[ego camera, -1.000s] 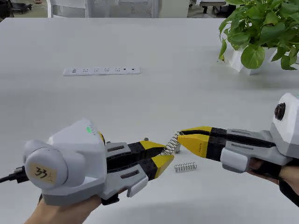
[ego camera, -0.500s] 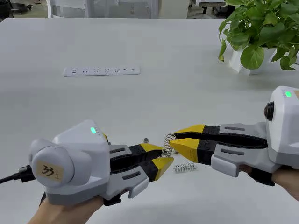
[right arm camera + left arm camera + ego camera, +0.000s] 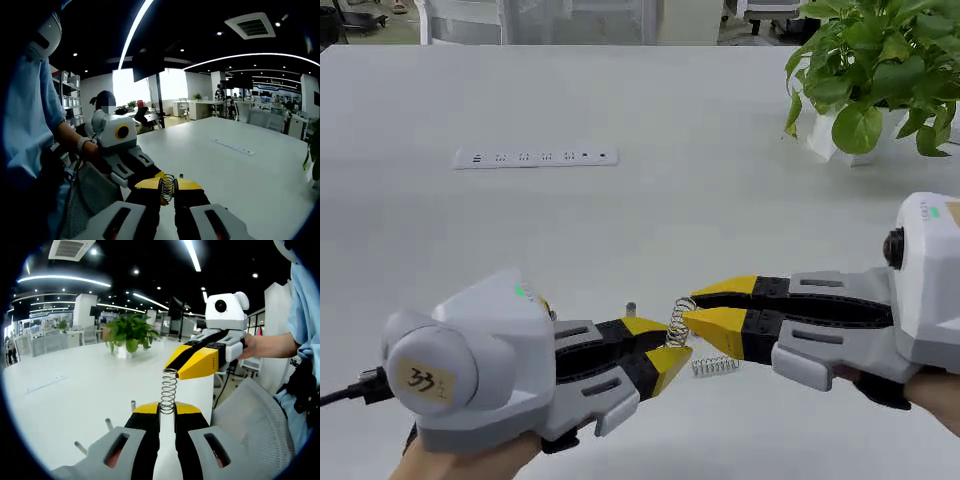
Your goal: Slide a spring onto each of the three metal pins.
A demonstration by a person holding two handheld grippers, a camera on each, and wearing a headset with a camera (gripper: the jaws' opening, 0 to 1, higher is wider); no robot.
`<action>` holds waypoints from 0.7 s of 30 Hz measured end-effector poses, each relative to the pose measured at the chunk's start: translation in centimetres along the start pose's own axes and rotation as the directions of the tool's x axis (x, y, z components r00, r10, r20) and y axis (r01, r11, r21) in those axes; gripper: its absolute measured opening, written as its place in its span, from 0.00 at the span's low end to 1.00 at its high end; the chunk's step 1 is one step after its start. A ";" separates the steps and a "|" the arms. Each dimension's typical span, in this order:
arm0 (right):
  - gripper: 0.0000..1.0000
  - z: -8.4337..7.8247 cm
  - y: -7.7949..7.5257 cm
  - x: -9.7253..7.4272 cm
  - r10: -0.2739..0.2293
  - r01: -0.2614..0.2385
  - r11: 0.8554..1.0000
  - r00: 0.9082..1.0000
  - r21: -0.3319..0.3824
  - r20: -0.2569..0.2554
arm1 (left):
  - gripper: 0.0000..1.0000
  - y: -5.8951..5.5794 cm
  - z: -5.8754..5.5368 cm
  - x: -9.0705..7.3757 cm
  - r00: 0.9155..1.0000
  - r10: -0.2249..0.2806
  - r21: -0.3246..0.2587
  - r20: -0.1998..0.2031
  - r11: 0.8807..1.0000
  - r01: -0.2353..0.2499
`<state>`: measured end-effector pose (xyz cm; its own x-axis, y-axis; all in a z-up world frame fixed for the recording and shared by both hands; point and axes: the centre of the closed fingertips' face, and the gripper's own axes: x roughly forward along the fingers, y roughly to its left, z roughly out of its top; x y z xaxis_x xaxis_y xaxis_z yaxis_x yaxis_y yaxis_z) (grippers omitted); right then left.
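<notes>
A thin metal spring (image 3: 678, 320) (image 3: 168, 390) stands nearly upright between my two grippers, just above the white table (image 3: 650, 220). My left gripper (image 3: 670, 343) (image 3: 168, 408) is shut on its lower end. My right gripper (image 3: 688, 316) (image 3: 168, 186), reaching in from the right, is shut on its upper end (image 3: 168, 184). A second spring (image 3: 715, 366) lies flat on the table just below the right jaw. Three short metal pins (image 3: 133, 405) (image 3: 109, 423) (image 3: 80, 447) stand on the table left of my left jaws. One pin (image 3: 631, 309) shows behind the left gripper's tips.
A white power strip (image 3: 536, 157) lies farther back on the table. At the table's far right corner a potted plant (image 3: 870, 70) (image 3: 129, 335) stands in a white pot. A mesh chair (image 3: 250, 420) sits beside the table's near edge.
My right gripper has moved left, closer to the left gripper. The spring has gone from stretched and slanted to shorter and more upright.
</notes>
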<state>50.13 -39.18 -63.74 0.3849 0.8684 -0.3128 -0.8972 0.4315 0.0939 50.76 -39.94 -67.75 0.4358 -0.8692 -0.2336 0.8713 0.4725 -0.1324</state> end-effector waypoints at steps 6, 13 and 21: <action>0.06 0.0 0.3 0.1 0.012 -0.012 1.000 1.000 0.002 0.000 | 0.06 -0.1 -0.1 -0.1 1.000 -0.007 -0.002 0.002 1.000 0.007; 0.15 -0.8 0.7 0.2 0.015 -0.016 1.000 0.999 -0.017 -0.036 | 0.06 0.2 0.2 -0.2 1.000 -0.003 0.005 0.008 1.000 0.003; 0.27 -1.9 0.4 0.2 0.024 -0.030 0.998 0.994 -0.055 -0.110 | 0.06 0.0 -0.6 -0.2 0.999 -0.020 0.062 -0.042 0.998 0.023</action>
<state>49.41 -39.29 -65.56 0.3368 0.8463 -0.4128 -0.9190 0.3910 0.0517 50.57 -39.70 -68.31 0.4082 -0.8718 -0.2709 0.8934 0.4425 -0.0774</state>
